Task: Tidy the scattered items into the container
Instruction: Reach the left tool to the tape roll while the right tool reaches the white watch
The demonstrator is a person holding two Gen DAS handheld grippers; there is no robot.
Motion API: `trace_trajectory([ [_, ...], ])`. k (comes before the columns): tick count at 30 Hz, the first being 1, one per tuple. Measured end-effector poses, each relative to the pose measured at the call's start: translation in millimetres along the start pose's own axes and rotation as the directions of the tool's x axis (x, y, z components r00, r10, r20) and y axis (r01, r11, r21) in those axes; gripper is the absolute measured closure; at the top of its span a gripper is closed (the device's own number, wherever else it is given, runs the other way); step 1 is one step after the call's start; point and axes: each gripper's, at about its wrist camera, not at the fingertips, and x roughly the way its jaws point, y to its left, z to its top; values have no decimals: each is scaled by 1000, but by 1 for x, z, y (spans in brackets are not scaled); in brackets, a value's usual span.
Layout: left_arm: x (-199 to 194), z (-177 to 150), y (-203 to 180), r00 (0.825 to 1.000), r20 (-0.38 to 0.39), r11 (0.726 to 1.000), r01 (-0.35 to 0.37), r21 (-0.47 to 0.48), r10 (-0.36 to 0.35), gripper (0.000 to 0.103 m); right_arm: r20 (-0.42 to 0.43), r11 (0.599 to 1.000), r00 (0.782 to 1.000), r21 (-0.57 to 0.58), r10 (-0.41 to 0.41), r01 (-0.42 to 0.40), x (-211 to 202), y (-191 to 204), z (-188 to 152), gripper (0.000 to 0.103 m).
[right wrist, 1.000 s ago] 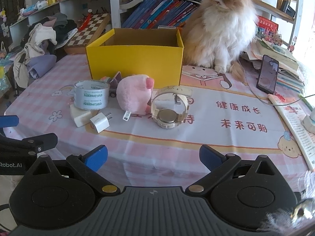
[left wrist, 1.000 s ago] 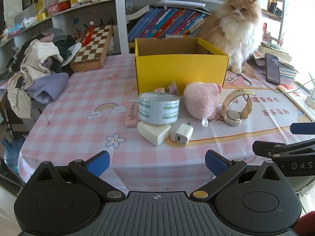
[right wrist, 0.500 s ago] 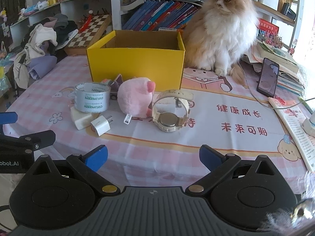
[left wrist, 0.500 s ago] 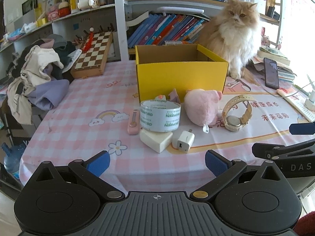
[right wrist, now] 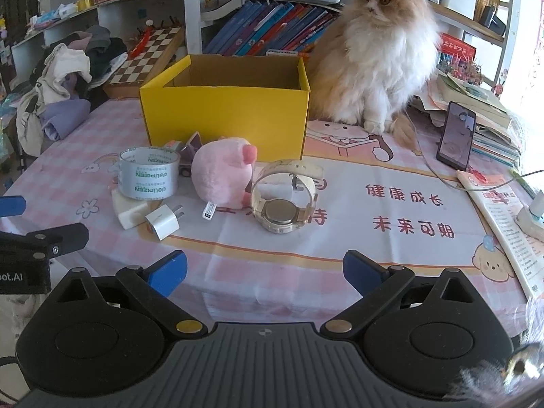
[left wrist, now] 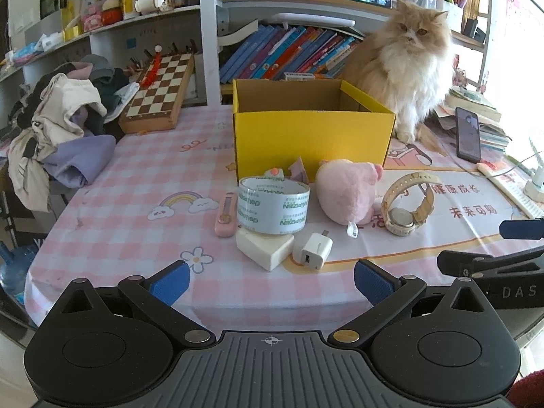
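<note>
An open yellow box [left wrist: 312, 139] [right wrist: 224, 119] stands mid-table. In front of it lie a clear tape roll [left wrist: 273, 205] [right wrist: 148, 177], a pink plush pig [left wrist: 346, 190] [right wrist: 222, 171], a cream wristwatch [left wrist: 408, 204] [right wrist: 284, 200], a white charger plug [left wrist: 316, 245] [right wrist: 162, 221], a cream block [left wrist: 265, 248] [right wrist: 131, 209], a pink utility knife [left wrist: 225, 214] and small toys [left wrist: 299, 170]. My left gripper [left wrist: 272, 280] is open and empty near the table's front edge, short of the charger. My right gripper [right wrist: 265, 272] is open and empty, short of the watch.
A fluffy orange cat [left wrist: 408, 68] [right wrist: 380, 57] sits right of the box. A phone [right wrist: 455, 136] leans on books at the right. A chessboard [left wrist: 159, 91] and a clothes pile [left wrist: 64, 129] lie at the left. Bookshelves stand behind.
Both grippers have risen and moved slightly toward the table, so the items sit a little lower and closer in both views. Nothing on the table moved; both stay open.
</note>
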Motion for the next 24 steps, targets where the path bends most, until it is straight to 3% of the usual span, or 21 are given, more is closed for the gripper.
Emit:
trace_trajectory([
  [24, 34, 16, 3, 998, -50, 998, -47, -37, 46, 0, -75, 999, 996, 0, 46, -46, 50, -12, 25, 3],
])
